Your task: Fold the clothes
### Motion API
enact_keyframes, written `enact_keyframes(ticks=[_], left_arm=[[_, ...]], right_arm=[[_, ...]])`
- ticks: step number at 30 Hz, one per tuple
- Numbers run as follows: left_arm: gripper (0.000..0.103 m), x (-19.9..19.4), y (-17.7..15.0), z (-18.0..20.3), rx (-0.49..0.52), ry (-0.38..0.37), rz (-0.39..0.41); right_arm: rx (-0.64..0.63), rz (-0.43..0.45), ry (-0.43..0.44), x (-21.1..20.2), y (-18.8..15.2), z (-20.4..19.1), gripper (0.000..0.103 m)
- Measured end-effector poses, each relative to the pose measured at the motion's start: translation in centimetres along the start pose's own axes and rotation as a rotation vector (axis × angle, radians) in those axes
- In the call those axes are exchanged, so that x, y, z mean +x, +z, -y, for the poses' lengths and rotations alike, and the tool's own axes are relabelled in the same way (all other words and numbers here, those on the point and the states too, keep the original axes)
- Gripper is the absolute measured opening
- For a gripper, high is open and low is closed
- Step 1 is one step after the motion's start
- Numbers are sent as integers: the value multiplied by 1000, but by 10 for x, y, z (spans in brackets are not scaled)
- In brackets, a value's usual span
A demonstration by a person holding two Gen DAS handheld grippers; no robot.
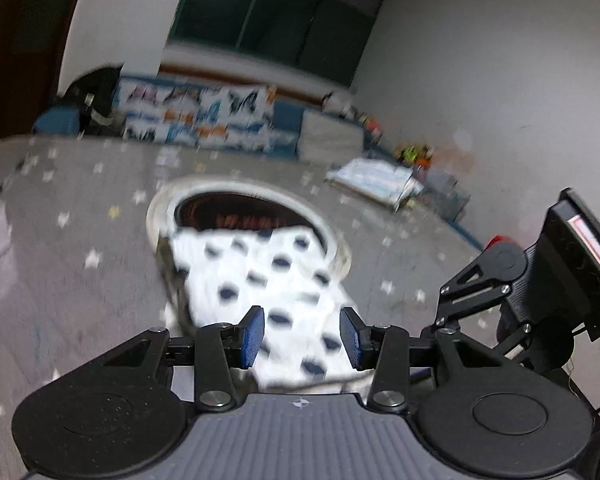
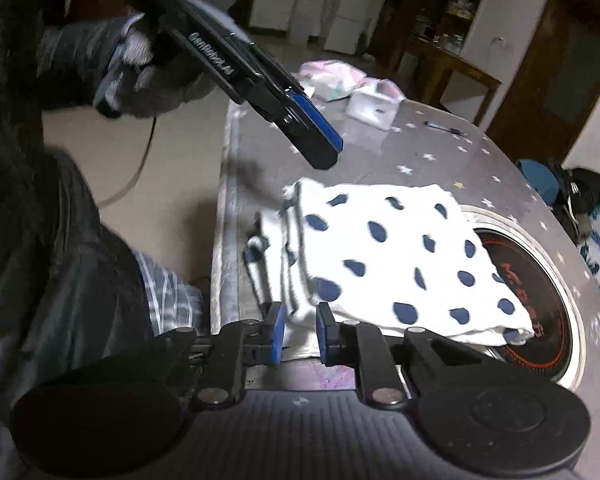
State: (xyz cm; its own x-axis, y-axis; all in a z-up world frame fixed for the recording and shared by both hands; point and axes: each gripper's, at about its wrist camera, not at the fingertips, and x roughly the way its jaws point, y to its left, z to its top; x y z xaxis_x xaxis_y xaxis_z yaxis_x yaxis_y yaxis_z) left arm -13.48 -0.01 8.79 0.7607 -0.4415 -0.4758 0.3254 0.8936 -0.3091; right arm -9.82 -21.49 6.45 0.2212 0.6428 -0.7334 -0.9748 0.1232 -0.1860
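— What's nearest to you?

— My right gripper (image 2: 298, 334), fingers parted with a narrow gap. The near corner of the folded garment (image 2: 384, 256) sits just ahead of that gap; I cannot tell whether my pads touch the cloth.

— And the left?

— My left gripper (image 1: 302, 336) hangs above the table with its blue pads wide apart and nothing between them. From the right wrist camera I see it raised over the table's near edge, held in my gloved left hand (image 2: 140, 76), clear of the cloth.

— Where is the garment?

— It is white with dark blue spots, lying folded in layers on the grey star-printed table (image 2: 440, 152). Its far end overlaps the round inset burner (image 2: 540, 292), whose dark disc has orange lettering and a pale ring around it.

— Beyond that?

— On the far corner of the table, a small white box (image 2: 374, 108) with pinkish cloth (image 2: 332, 76) beside it, and a pen (image 2: 446, 128) further along. The left wrist view is blurred; past the table it shows patterned bedding (image 1: 204, 116) and a dark window (image 1: 276, 16).
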Motion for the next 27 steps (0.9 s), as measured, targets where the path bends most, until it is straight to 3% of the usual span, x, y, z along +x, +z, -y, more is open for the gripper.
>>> enact_keyframes(ticks=[9,20,27], left_arm=[[43,48,-11,-3,-23,-57,-81],[43,56,-26,-4,-52,-89,-128],[43,59,-29,-8,-72,-95,-140]], right_arm=[[241,60,-127,3,12,61,22],[451,-21,-257,83,1,142,23],[549,-41,-286,100,-13,174,23]])
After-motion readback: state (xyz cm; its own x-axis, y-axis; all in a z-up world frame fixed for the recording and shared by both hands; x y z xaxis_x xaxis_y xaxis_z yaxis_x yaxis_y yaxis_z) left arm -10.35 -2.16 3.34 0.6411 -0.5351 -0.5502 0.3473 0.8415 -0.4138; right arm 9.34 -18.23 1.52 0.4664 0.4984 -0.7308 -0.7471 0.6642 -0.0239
